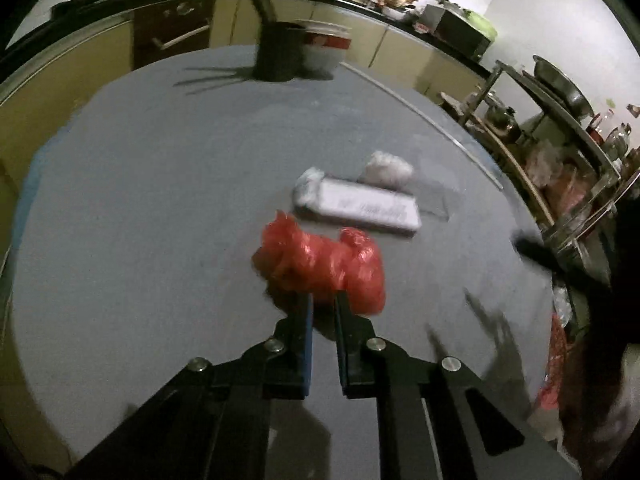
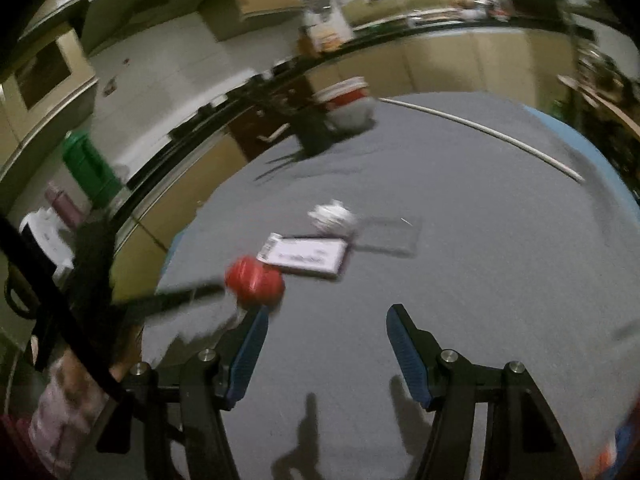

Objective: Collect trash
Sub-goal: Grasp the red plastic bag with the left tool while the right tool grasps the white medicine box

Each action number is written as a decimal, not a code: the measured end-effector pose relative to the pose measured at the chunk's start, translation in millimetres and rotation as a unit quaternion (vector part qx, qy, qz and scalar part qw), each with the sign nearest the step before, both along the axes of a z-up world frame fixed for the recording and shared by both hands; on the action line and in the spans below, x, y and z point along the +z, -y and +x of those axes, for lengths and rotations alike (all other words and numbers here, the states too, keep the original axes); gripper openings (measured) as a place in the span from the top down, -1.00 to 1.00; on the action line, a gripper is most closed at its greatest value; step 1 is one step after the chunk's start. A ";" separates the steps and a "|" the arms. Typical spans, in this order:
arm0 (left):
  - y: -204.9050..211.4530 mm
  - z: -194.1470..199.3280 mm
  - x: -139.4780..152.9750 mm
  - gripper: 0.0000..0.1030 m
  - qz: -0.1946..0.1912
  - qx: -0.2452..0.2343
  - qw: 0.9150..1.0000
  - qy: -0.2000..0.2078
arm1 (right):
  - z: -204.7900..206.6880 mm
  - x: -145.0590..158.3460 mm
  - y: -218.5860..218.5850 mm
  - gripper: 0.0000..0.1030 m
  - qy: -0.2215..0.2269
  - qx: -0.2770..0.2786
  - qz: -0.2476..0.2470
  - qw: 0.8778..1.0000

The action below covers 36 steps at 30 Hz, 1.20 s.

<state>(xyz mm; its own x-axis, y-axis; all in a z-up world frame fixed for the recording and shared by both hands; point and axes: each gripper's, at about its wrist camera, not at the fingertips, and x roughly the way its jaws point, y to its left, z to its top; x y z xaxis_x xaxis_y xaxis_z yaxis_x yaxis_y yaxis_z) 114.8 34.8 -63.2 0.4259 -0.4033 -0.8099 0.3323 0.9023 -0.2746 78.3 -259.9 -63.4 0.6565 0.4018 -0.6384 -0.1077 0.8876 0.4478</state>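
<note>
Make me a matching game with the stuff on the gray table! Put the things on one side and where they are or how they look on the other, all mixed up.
Things:
1. red plastic bag
2. white flat packet
3. crumpled white paper
4. right gripper

Places or states:
A. wide open, holding nothing
B. lying flat in the middle of the table
C. pinched by the left gripper
D. balled up just behind the flat packet

Pairs: 1-C, 2-B, 3-D, 4-A
</note>
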 end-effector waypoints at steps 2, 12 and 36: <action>-14.6 -8.4 2.5 0.79 0.003 0.010 1.000 0.005 | 27.2 -3.8 -12.7 -0.29 0.000 0.022 0.001 1.000; -44.6 -14.8 11.5 0.79 -0.005 0.030 0.999 0.025 | 115.1 -34.7 -48.1 -0.29 -0.046 0.070 -0.007 0.996; -58.8 -30.5 6.9 0.04 -0.053 0.054 0.997 -0.019 | 116.3 -54.9 -85.1 -0.29 -0.120 0.134 -0.089 0.980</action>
<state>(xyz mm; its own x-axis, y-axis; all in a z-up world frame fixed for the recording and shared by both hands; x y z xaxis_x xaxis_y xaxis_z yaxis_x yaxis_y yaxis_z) 84.3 93.7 -56.3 0.4410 -0.4412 -0.7816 0.2227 0.8974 -0.3809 194.6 -174.7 -118.2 0.3657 0.4069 -0.8371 -0.2588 0.9084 0.3285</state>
